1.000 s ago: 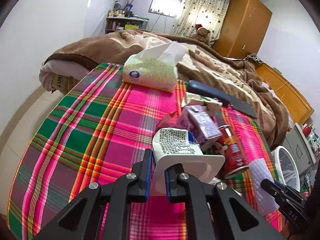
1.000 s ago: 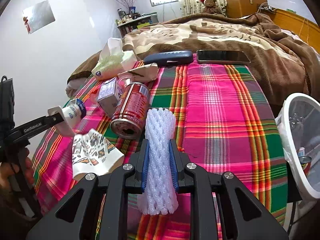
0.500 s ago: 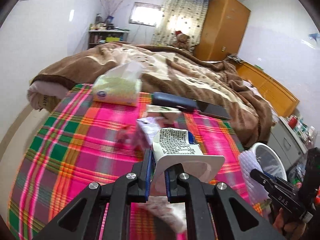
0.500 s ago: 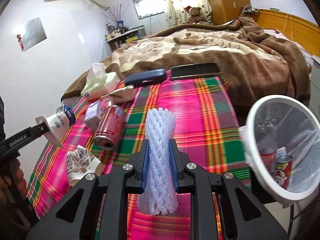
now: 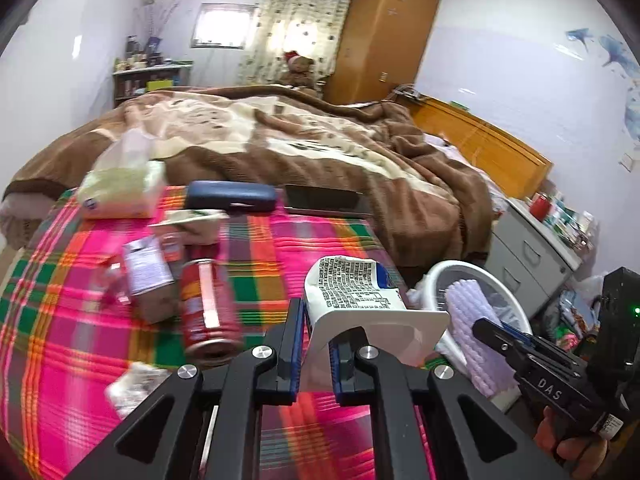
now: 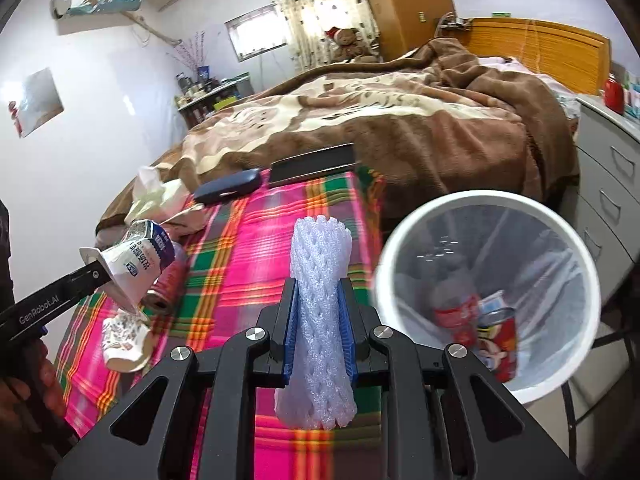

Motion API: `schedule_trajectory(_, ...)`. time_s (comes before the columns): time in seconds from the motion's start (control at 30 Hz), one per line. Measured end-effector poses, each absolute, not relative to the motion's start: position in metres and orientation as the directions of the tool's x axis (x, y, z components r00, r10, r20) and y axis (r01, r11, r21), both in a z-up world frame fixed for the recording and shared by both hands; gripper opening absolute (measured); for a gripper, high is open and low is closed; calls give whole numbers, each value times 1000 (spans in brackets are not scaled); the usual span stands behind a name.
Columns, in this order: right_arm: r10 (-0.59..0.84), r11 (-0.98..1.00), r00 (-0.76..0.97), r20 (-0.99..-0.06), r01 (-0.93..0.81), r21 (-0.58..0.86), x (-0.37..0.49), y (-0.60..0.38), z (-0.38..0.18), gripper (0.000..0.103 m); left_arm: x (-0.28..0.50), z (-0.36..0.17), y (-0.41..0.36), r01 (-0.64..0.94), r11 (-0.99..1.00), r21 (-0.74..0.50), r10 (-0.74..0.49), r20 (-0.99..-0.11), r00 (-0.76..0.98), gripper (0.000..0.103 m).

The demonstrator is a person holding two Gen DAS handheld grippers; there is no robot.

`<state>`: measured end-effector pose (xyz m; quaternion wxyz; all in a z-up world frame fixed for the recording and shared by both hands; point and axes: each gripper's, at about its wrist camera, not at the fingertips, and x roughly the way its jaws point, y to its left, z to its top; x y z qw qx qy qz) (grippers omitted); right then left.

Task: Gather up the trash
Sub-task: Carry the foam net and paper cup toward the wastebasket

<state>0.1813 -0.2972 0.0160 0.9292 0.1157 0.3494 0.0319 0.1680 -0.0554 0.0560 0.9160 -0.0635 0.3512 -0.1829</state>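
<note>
- Left gripper [image 5: 314, 354] clamped on the flared rim of a white yogurt cup [image 5: 360, 300], cup tipped on its side with the mouth toward the camera; pinched by the rim probably because the thin lip is the only part narrow enough for the pads.
- Right gripper [image 6: 318, 340] clamped across the middle of a white foam fruit net [image 6: 320, 312], net standing upright and squeezed at the waist; soft mesh, so likely gripped mid-length to keep it from flopping.
- White trash bin [image 6: 576, 248] at 3 o'clock from the net, just beside the edge of the plaid cloth [image 6: 248, 240]; both loads held above the cloth, apparently bound for the bin.
- Inside the bin: two red cans for certain, plus a pale carton-like scrap; anything deeper, cannot tell.
- Left on the cloth, counted: one red can [image 5: 206, 308], one small carton [image 5: 146, 276], one crumpled paper cup [image 6: 126, 336] at 9 o'clock from the net.
- Also there, probably not trash: one tissue pack [image 5: 120, 188], one dark case [image 5: 230, 196], one phone [image 5: 326, 200].
</note>
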Motion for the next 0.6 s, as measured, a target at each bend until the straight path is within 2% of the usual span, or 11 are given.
schedule_trajectory(0.2, 97, 968, 761, -641, 79, 240, 177, -333, 18, 20, 172, 55, -106, 365, 896, -252, -439, -625, 645, 11)
schedule_trajectory(0.3, 62, 968, 764, -642, 112, 226, 174, -348, 19, 20, 172, 54, -135, 397, 892, -219, -440, -627, 643, 11)
schedule_trajectory(0.6, -19, 960, 758, -652, 197, 201, 169, -388, 18, 20, 176, 45, -199, 489, 837, -244, -518, -641, 567, 11)
